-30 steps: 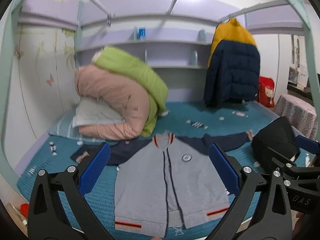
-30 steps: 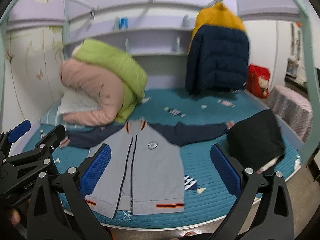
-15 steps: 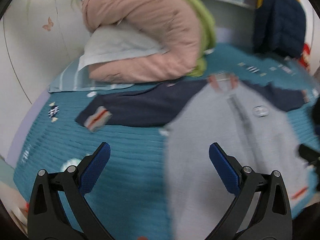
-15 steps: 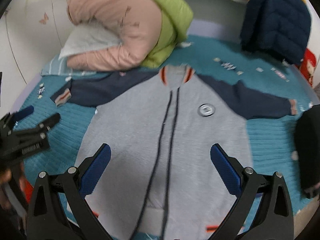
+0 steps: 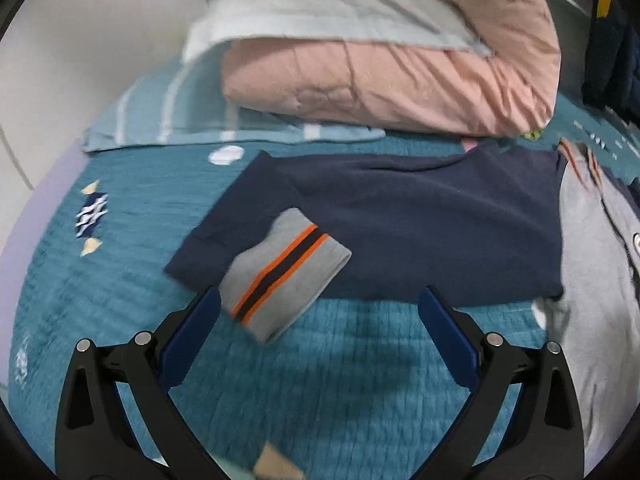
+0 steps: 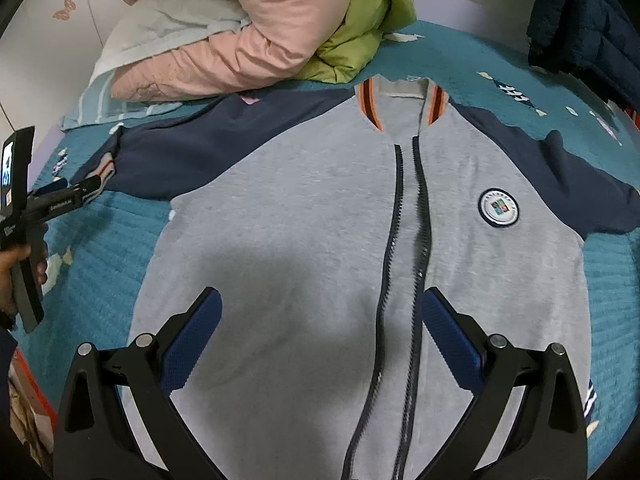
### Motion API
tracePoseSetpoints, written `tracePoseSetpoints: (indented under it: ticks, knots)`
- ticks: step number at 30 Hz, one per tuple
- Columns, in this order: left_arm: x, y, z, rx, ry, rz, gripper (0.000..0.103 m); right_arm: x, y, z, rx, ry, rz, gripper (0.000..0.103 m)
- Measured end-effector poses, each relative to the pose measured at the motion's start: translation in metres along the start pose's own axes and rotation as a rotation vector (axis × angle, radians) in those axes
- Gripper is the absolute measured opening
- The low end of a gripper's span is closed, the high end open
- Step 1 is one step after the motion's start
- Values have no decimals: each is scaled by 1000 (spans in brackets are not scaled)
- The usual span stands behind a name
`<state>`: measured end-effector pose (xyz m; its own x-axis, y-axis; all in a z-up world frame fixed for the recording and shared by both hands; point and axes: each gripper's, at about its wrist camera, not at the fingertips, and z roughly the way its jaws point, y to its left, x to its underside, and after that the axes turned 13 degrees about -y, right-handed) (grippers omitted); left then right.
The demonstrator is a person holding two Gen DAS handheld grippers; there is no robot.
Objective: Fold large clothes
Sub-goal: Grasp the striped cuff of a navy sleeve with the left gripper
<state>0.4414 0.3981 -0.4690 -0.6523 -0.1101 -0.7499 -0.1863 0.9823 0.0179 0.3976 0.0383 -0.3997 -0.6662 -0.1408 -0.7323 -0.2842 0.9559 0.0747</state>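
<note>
Grey-and-navy jacket, spread face up on the teal bedspread, zip closed, collar toward the pink quilt, both sleeves out to the sides. Nothing folded yet.

Left gripper: over 1 second, swung away from the middle of the garment and dropped low over the left sleeve. Now hangs just short of the cuff, a grey band with orange and dark stripes that lies doubled back on top of the navy sleeve end. Jaws spread wide, holding nothing; 1 blue pad just beside the cuff's near corner, the other well off to the side over bare bedspread. From the right wrist view, seen at the far left edge with its tips right at the sleeve end, though contact cannot be told.

Right gripper: also lowered and moved in, from a wide look at the whole bed to close above the grey front panel, near the zip and below the badge. Jaws released too, nothing between them but cloth underneath.

Reads as the end of the approach and the start of fold 1: likely a pinch on the cuff to bring the left sleeve across the chest, with the right tongs placed to pin or help the body. Cuff sits askew to the jaws, so probably needs a small turn before closing.
</note>
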Motion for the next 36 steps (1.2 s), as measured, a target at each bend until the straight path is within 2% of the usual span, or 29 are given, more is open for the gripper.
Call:
tracePoseSetpoints:
  ticks: [2,4,6,8,10,12,13,16,18,21,24,26,29,32,35,36]
  knots:
    - [4,-1,15,-47,41,8,98,-2,-1,7,-8,9,12,96]
    - [6,8,33,-59,93,-11,98,-5,-4,13,-11,15,23,96]
    - [0,19,36,-66,95,-28,98,-7,-7,17,-1,15,26,96]
    - [-5,28,33,-50,82,-64,93,-10,-9,20,-2,8,32,96]
    - [-12,44,26,-11,71,-145,82,-13,-9,24,-3,5,30,96]
    - [-16,58,21,19,60,-202,76,-16,-7,26,-7,-1,29,96]
    - [-18,60,19,11,65,-189,67,-17,-6,28,-9,-2,28,96]
    - [-25,66,9,-15,67,-155,55,-20,-1,30,-19,-7,25,96]
    - [-30,71,2,-27,58,-159,51,-22,4,30,-27,-11,16,96]
    - [-44,64,-8,-82,48,-59,38,-23,8,30,-37,-8,6,96]
    - [-54,57,-18,-178,13,11,39,-21,5,29,-38,-1,20,96]
    - [-52,47,-28,-199,-24,63,48,-17,-1,29,-32,9,31,96]
    - [-51,41,-24,-173,-5,116,49,-12,-9,29,-29,22,50,96]
    - [-48,37,-16,-85,20,80,48,-8,-16,29,-27,35,67,96]
    - [-44,30,-8,-76,29,80,47,-5,-22,29,-23,39,67,96]
    - [-46,30,-4,-83,36,76,37,-4,-25,29,-21,38,67,96]
